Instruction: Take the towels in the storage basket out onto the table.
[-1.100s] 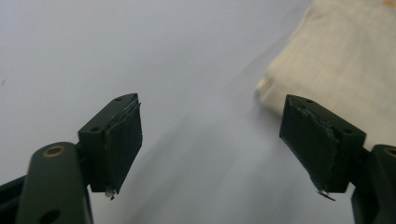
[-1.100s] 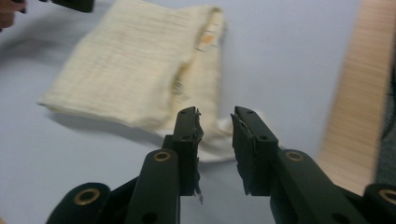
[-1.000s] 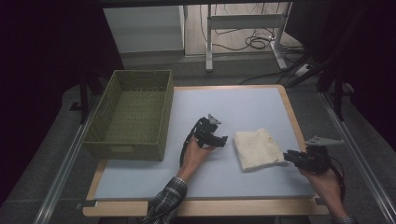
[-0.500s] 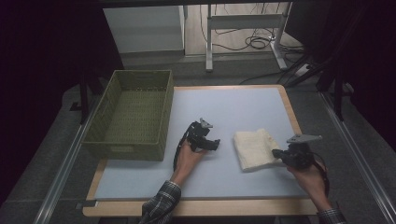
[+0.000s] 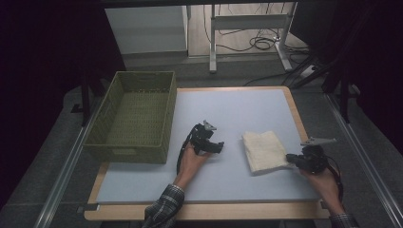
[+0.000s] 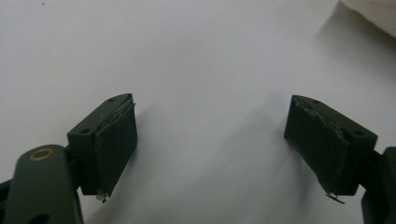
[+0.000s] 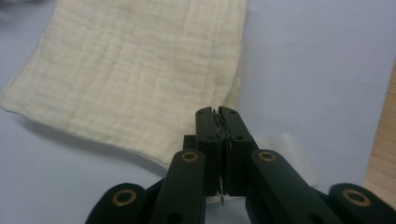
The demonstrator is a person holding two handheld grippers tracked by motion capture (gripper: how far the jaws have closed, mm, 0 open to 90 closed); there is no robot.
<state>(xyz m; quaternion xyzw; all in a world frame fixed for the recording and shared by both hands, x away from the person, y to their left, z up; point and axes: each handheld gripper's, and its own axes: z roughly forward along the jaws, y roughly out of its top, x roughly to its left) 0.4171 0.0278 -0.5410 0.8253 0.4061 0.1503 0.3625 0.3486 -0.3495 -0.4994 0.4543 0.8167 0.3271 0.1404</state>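
On pale blue table [image 5: 247,114], cloth [image 7: 135,70] corner is pinched by right gripper [image 7: 219,114]; left gripper [image 6: 210,140] is spread, empty; thin fabric could be lost if tugged

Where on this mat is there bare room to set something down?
The far half of the mat, between the green basket and the right wooden edge, is bare. So is the near strip. Crowded: the middle, with the left gripper, folded cloth and right gripper.
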